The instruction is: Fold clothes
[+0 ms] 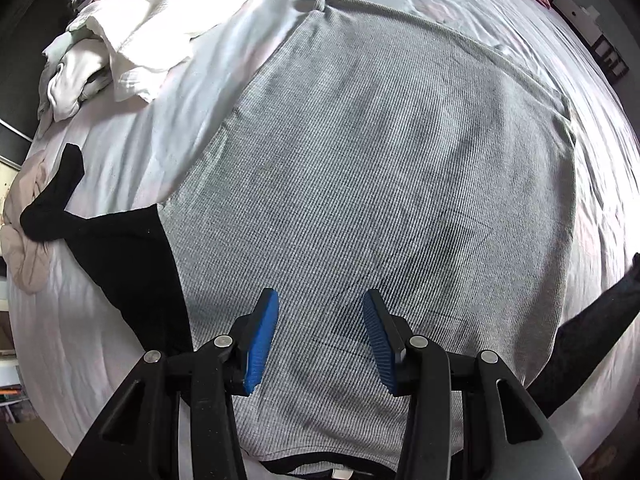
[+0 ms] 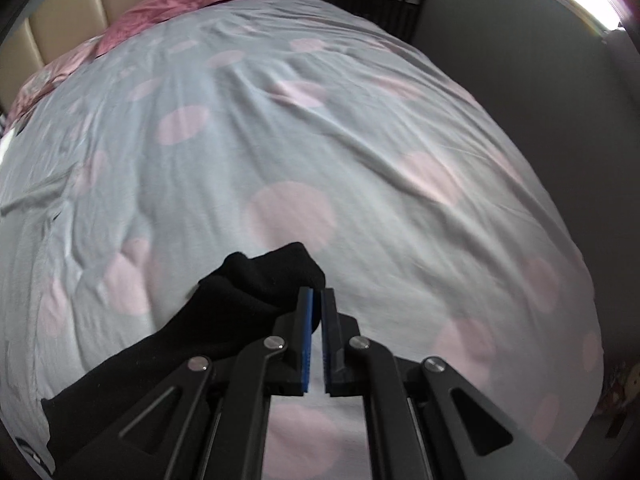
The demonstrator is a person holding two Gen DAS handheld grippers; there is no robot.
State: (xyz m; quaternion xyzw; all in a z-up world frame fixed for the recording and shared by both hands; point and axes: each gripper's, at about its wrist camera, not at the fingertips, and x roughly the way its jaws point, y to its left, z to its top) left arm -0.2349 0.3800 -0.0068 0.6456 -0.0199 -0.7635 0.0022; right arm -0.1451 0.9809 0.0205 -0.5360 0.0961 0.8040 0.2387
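A grey ribbed top (image 1: 372, 184) with black sleeves lies flat on the spotted bedsheet (image 2: 360, 168); the left gripper (image 1: 320, 300) hovers above it, spread wide and empty; the right gripper (image 2: 317, 300) is nearly closed, pinching a black sleeve (image 2: 240, 304).

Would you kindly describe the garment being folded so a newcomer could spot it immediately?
Start from the bed, covered by a pale sheet with pink dots. Spread flat across its middle, directly ahead of the open left gripper, lies the grey ribbed top. Unlike the crumpled white clothes pile nearby, it is smoothed out and has black sleeves.
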